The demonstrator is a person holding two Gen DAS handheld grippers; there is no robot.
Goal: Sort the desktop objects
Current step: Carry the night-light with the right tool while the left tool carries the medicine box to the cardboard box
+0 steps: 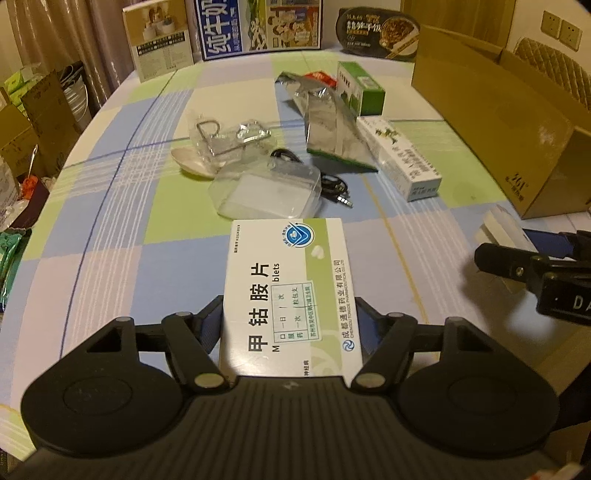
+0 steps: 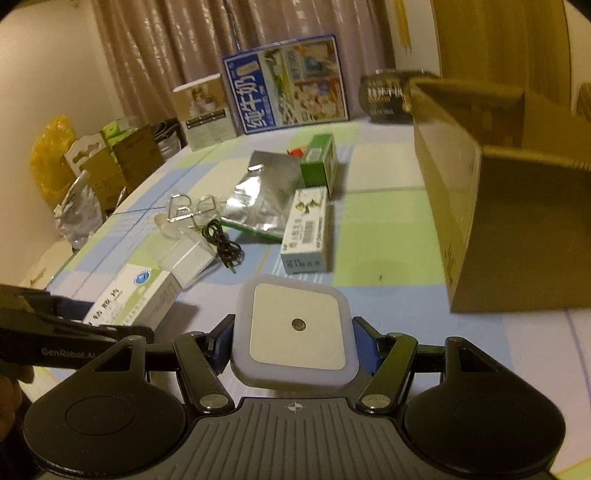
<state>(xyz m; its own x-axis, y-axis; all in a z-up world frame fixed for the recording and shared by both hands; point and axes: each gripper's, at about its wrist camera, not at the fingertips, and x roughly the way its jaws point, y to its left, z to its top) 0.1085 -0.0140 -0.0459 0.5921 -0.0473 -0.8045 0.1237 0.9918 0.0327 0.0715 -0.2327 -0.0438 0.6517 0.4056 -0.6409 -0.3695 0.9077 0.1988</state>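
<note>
A white and green tablet box (image 1: 291,291) lies lengthwise between the blue pads of my left gripper (image 1: 288,325), which is shut on its two long sides. In the right wrist view the same box (image 2: 129,299) shows at lower left with a left finger (image 2: 66,325) beside it. My right gripper (image 2: 295,343) is shut on a white square night light (image 2: 297,328), held above the checked tablecloth (image 2: 388,229). In the left wrist view the right gripper (image 1: 513,243) enters from the right with the night light (image 1: 502,229).
A big open cardboard box (image 1: 498,122) stands at the right. Mid-table lie a clear plastic case (image 1: 266,192), a black cable (image 1: 332,184), a foil pouch (image 1: 328,122), a green carton (image 1: 364,88), a long white carton (image 1: 399,158) and bagged metal hooks (image 1: 225,136). Upright packages (image 1: 258,26) line the far edge.
</note>
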